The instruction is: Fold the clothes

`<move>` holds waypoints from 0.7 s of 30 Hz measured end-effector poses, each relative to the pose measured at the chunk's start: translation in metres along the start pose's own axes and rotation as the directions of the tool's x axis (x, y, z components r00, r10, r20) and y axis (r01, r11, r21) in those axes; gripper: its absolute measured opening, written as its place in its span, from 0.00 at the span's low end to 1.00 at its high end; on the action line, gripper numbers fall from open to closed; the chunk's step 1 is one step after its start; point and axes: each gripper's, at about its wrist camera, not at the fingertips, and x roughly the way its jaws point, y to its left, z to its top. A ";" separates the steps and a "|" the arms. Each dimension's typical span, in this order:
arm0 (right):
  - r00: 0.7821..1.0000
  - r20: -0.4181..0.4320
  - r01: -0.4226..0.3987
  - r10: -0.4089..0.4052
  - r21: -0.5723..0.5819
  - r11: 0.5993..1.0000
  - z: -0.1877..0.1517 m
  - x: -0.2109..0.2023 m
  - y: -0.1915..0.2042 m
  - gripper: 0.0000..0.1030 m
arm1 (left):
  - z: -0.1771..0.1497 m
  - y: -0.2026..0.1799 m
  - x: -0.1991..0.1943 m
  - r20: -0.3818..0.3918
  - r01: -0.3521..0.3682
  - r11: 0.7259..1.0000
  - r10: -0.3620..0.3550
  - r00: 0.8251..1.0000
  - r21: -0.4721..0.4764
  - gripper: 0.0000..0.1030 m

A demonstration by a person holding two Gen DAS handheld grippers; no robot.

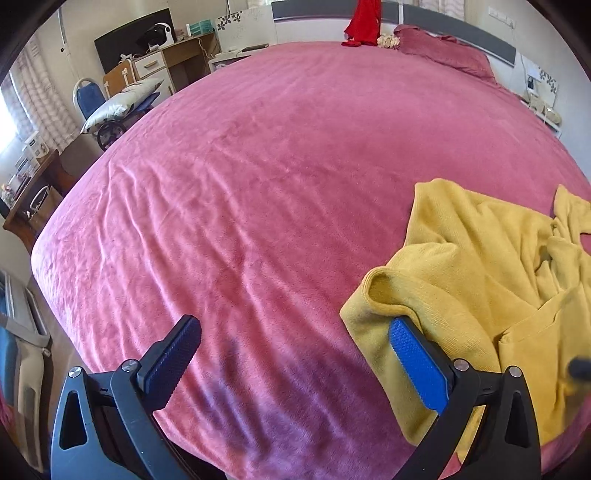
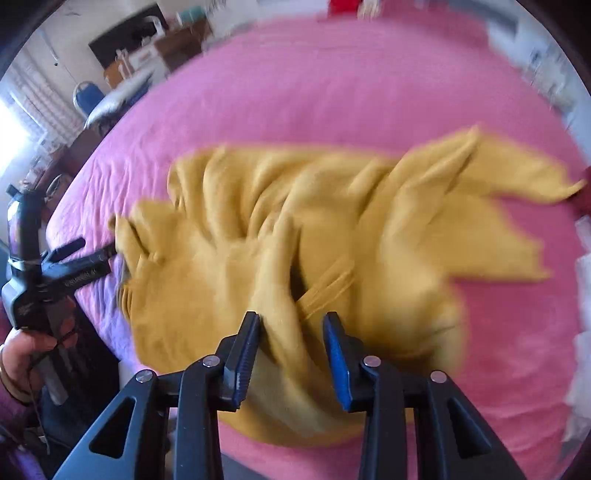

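Note:
A crumpled yellow garment lies on the pink blanket of a bed. In the blurred right wrist view my right gripper is shut on a bunched fold at the garment's near edge, and creases run from the fold across the cloth. A hand holds my left gripper at the garment's left edge. In the left wrist view the left gripper stands wide open over bare blanket. Its blue-padded finger rests against the yellow garment's rolled hem, and nothing is between its fingers.
A red garment and a pink pillow lie at the bed's far end. Left of the bed stand a blue chair with a grey pillow and a desk. The bed's near edge runs just below both grippers.

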 end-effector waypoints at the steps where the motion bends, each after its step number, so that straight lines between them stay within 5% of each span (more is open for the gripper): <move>1: 1.000 -0.016 -0.023 0.023 -0.028 0.999 -0.006 0.001 0.004 0.14 | -0.002 0.006 -0.001 0.010 -0.001 1.000 0.001 1.000 0.000 0.99; 5: 0.998 -0.039 -0.052 0.046 -0.159 0.986 -0.048 -0.022 0.024 0.12 | -0.013 0.023 -0.010 0.055 0.003 1.000 -0.002 0.998 -0.011 1.00; 9: 0.994 -0.072 -0.093 0.086 -0.097 0.991 -0.084 -0.034 0.015 0.09 | -0.025 0.011 -0.024 0.109 0.070 0.996 -0.076 0.991 0.061 1.00; 12: 0.989 0.045 -0.140 0.139 0.026 0.990 -0.081 -0.052 -0.013 0.06 | -0.038 -0.011 -0.034 0.136 0.119 0.975 -0.146 0.980 0.189 1.00; 17: 0.950 0.288 -0.181 0.122 0.187 0.966 -0.046 -0.088 -0.063 0.06 | -0.066 -0.052 -0.052 0.170 0.176 0.866 -0.283 0.944 0.467 1.00; 21: 0.937 0.336 -0.164 0.093 0.188 0.968 0.003 -0.089 -0.078 0.06 | -0.083 -0.076 -0.067 0.182 0.191 0.757 -0.379 0.907 0.625 1.00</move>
